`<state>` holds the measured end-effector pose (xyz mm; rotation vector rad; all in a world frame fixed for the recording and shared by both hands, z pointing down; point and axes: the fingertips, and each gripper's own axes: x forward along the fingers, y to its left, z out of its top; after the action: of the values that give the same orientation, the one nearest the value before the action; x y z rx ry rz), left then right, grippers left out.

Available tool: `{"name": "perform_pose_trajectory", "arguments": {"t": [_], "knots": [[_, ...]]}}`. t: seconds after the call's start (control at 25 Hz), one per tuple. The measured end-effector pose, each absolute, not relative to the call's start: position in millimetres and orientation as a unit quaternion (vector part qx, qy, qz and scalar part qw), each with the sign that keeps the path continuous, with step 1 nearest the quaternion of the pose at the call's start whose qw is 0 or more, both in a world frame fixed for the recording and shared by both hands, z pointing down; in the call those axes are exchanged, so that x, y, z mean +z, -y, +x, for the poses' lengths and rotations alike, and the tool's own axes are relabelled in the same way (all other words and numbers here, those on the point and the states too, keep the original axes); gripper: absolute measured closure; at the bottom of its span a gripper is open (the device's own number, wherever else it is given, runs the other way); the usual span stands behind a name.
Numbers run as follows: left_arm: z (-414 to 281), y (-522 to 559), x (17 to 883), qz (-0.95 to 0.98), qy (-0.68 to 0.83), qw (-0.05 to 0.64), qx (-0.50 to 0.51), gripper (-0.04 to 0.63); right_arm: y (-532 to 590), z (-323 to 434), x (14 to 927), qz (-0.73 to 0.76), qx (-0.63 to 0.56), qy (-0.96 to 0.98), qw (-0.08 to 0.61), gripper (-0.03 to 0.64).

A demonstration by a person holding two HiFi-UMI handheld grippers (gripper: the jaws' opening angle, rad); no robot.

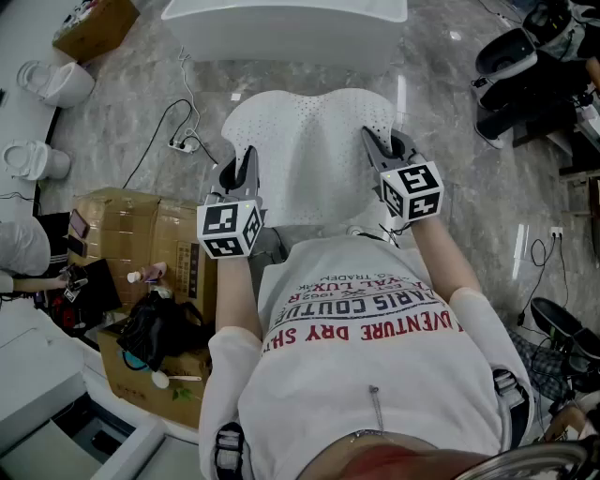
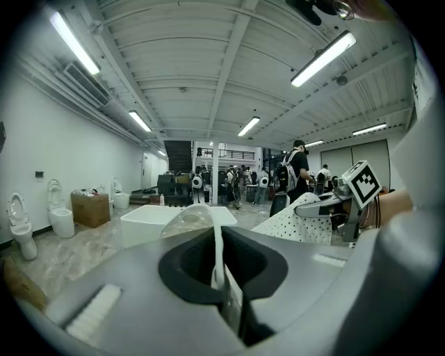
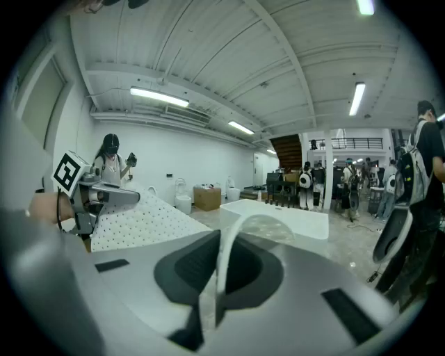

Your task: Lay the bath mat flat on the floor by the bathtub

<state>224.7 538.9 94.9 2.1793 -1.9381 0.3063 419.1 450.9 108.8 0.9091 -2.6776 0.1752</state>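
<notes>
Bath mat (image 1: 309,155) held spread in the air above the floor (image 1: 131,103), near the bathtub (image 1: 281,28). Left gripper (image 1: 247,167) is clamped tight on its left edge. The right gripper (image 1: 377,145) is clamped likewise on its right edge.

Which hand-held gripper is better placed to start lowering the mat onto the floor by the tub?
Right, slightly. Both are shut on the white perforated bath mat, but the right hand-held gripper reaches nearer the white bathtub; the left hand-held gripper hangs back beside brown cardboard boxes. Likely both lower together.
</notes>
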Motion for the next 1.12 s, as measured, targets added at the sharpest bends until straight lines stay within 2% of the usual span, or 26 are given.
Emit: {"name": "perform_pose_trajectory", "arguments": {"t": [0.6,1.12], "knots": [[212.8,-539.8,97.7,0.738,0.658,0.099,0.112,0.575,-445.6,406.5,117.1,0.321,0.091,0.93,0.153,0.598],[142.7,-498.9,143.5,0.69,0.698,0.146,0.123,0.575,-385.2,326.6,167.8,0.244,0.114,0.944,0.188,0.598]]}}
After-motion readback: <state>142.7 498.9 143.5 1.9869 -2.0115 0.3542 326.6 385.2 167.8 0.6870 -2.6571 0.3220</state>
